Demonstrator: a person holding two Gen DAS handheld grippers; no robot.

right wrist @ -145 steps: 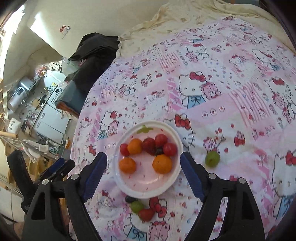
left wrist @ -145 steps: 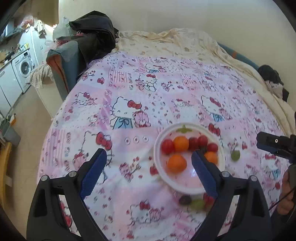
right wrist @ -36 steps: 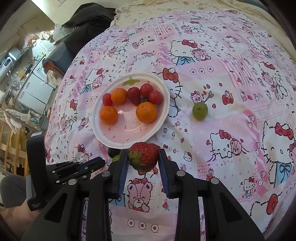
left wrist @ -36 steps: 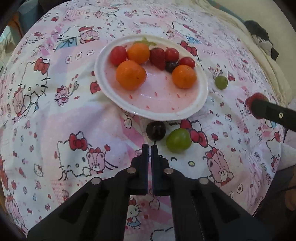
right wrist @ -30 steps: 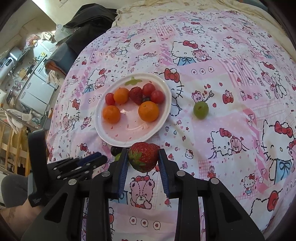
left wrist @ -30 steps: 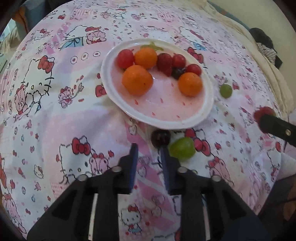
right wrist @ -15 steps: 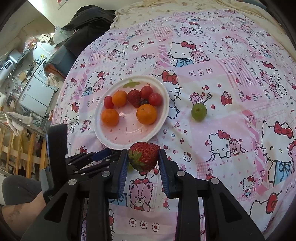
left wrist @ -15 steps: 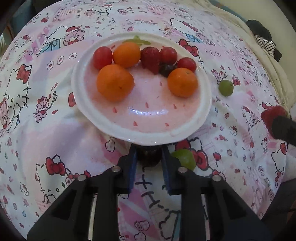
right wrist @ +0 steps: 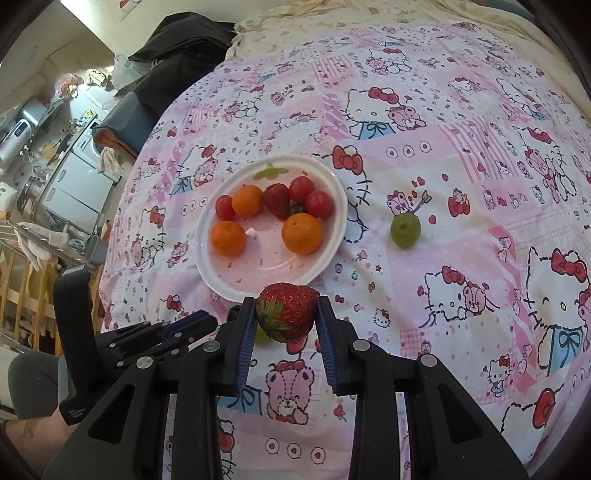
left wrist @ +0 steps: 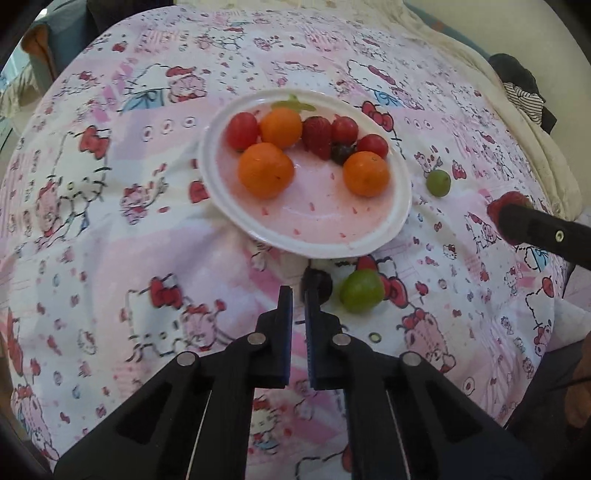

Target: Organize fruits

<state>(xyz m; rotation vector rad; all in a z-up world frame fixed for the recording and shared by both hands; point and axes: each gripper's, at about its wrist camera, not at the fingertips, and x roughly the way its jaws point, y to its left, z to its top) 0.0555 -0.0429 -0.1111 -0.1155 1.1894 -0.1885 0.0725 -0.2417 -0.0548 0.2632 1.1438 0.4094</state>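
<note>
A white plate (left wrist: 400, 206) (right wrist: 338, 206) on the pink patterned bedspread holds oranges, cherry tomatoes, a strawberry and a dark grape. My left gripper (left wrist: 297, 295) is nearly shut with nothing between its fingers; a dark grape (left wrist: 320, 283) lies just right of its right fingertip, beside a green grape (left wrist: 361, 291). Another green grape (left wrist: 438, 182) (right wrist: 405, 229) lies right of the plate. My right gripper (right wrist: 286, 314) is shut on a strawberry (right wrist: 287, 315), held just before the plate's near rim; it also shows in the left wrist view (left wrist: 517, 221).
The bedspread (right wrist: 443, 147) covers a bed with a cream blanket (right wrist: 332, 18) at the far end. Dark clothes (right wrist: 177, 44) lie at the bed's far left corner. Kitchen appliances (right wrist: 74, 177) stand beyond the left edge.
My left gripper pulled back from the dark grape and narrowed without it; the grape now lies to the right of the fingertips. My right gripper kept the strawberry near the plate rim.
</note>
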